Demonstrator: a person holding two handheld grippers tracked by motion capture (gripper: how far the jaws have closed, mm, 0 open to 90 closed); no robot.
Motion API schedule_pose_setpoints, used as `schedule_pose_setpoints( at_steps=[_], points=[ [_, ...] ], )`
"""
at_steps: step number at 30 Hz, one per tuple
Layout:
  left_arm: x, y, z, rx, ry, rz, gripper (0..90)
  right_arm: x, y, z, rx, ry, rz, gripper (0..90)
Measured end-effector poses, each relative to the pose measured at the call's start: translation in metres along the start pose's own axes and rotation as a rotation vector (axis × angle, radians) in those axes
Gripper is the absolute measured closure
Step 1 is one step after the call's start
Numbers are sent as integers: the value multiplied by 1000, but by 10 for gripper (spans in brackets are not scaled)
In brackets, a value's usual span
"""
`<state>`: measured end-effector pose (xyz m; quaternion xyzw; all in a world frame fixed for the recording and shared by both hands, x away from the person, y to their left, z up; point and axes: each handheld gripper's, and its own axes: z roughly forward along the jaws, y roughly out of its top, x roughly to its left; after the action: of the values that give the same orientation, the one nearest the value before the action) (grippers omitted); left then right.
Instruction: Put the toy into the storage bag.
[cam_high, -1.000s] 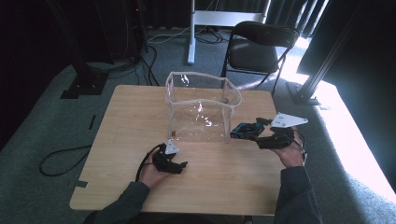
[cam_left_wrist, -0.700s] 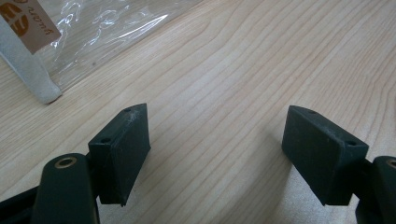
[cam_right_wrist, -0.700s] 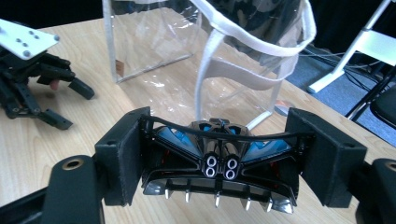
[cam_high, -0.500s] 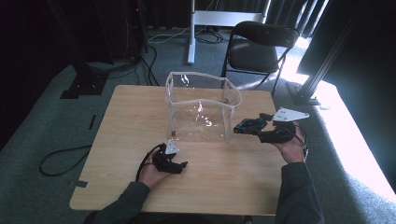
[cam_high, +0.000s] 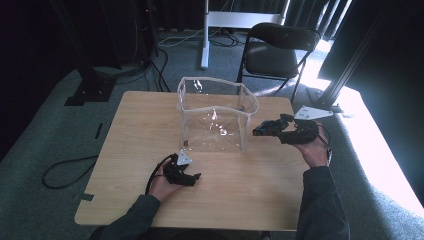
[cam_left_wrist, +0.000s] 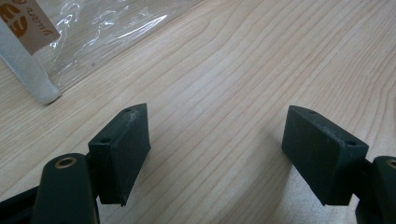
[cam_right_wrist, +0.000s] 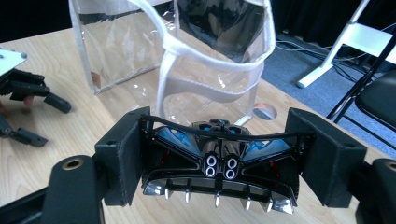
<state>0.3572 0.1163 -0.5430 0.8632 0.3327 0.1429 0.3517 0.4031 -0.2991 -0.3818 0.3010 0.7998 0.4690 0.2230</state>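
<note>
Right claw (cam_high: 256, 132) is clenched on a black toy car (cam_right_wrist: 219, 170), held just beside the clear bag's (cam_high: 215, 120) right wall, above the worktop (cam_high: 135, 125). Left claw (cam_high: 194, 177) rests low on the wood near the bag's front corner, jaws spread, gripping nothing.

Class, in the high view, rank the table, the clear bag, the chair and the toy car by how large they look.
1. Table
2. Clear bag and chair: close in apparent size, and the chair stands farther back, so unranked.
3. Toy car, held in the right tongs.
</note>
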Motion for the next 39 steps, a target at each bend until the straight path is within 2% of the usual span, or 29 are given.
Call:
schedule_pose_setpoints(
  at_steps=[23, 28, 39],
  points=[
    [0, 0, 0, -1, 1, -1, 239, -22, 23, 2, 5, -8, 7, 245],
    [0, 0, 0, -2, 1, -1, 239, -26, 28, 1, -2, 12, 14, 245],
    [-1, 0, 0, -2, 1, 0, 239, -32, 39, -4, -19, -14, 7, 245]
  ],
)
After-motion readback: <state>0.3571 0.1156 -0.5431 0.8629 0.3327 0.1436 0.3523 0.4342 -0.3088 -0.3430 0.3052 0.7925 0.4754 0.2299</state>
